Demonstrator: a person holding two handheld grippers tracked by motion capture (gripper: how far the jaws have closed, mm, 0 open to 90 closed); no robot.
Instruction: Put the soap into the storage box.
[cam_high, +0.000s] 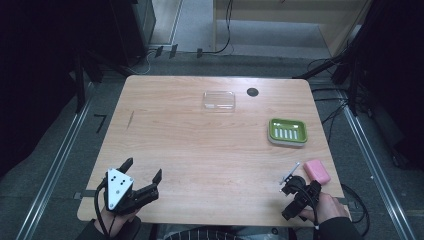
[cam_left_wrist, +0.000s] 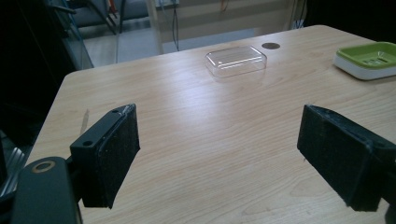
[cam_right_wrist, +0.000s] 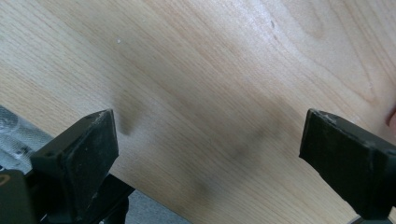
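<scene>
Pale wood grain covers the table (cam_high: 210, 150), whose broad middle is left bare from the near edge up to the things set along its far and right parts. A clear plastic tray (cam_high: 219, 100) is placed near the far edge, about midway along it, with a small dark round disc (cam_high: 252, 92) just beside it toward the far right corner. A green soap dish (cam_high: 287, 131) on a white base is set near the right edge, and a pink bar of soap (cam_high: 317, 171) is seen farther down that edge, close to the near right corner. The left gripper (cam_high: 145, 172) is held at the near left corner, its jaws spread wide with nothing between them; in the left gripper view bare tabletop is seen between them, with the tray (cam_left_wrist: 236, 61) and the dish (cam_left_wrist: 369, 59) well beyond. The right gripper (cam_high: 289, 177) is held at the near right corner, just beside the soap but apart from it; in the right gripper view its jaws are spread wide over bare wood beside a table edge.
</scene>
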